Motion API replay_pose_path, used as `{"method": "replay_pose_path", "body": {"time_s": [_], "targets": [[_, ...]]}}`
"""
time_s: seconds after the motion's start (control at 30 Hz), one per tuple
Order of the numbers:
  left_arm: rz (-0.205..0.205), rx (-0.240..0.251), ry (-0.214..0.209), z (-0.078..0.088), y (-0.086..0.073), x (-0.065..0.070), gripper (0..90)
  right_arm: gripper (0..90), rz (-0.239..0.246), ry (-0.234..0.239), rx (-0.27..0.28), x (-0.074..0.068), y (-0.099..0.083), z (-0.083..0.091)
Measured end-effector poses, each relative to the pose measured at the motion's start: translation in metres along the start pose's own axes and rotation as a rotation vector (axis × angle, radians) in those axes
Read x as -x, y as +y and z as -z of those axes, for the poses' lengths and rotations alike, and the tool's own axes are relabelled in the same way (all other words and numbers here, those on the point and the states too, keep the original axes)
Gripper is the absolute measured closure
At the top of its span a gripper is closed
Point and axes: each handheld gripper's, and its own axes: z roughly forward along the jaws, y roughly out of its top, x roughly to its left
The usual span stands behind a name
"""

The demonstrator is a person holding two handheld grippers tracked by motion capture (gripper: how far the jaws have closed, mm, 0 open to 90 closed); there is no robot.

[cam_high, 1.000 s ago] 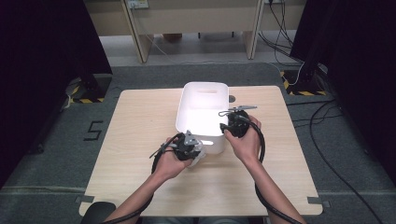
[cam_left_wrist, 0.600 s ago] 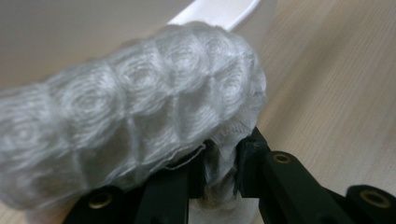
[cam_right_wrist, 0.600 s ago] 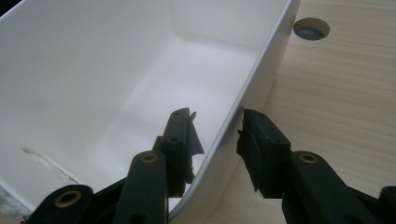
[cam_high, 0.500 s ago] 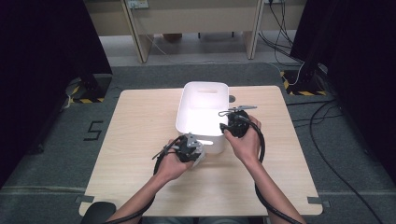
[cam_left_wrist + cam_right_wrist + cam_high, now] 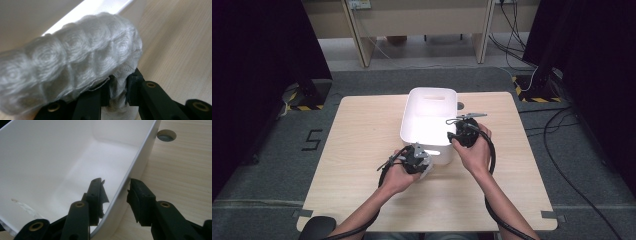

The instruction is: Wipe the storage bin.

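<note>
Cloth [image 5: 75, 65] white, quilted, soft, pinched in left claw [image 5: 117, 92], right claw [image 5: 116, 195] straddling smooth white plastic bin [image 5: 62, 157] wall, w/ gaps.

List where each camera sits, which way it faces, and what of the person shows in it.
High view: above the person's side, looking forward and down at the table; forearms and both hands show.
Left gripper view: rides the left claw, looking along its jaws pinching a white cloth.
Right gripper view: rides the right claw, jaws astride the wall of the white bin.
All three views share the bin.
</note>
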Motion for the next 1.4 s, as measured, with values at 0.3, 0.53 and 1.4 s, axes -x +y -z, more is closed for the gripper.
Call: {"method": "replay_pose_path", "body": {"time_s": [0.3,0.53,1.4], "targets": [[-0.002,-0.001,-0.009,-0.002,0.003,0.003,76.8,63.5,0.0,0.001,0.001,0.0,0.0,0.0],[0.005,0.015,-0.019,0.002,0.005,0.002,76.8,63.3,0.0,0.003,0.002,0.001,0.0,0.0],[-0.006,0.093,-0.006,0.036,0.024,0.002,76.8,62.2,-0.012,0.014,0.001,0.0,0.0,-0.001]]}}
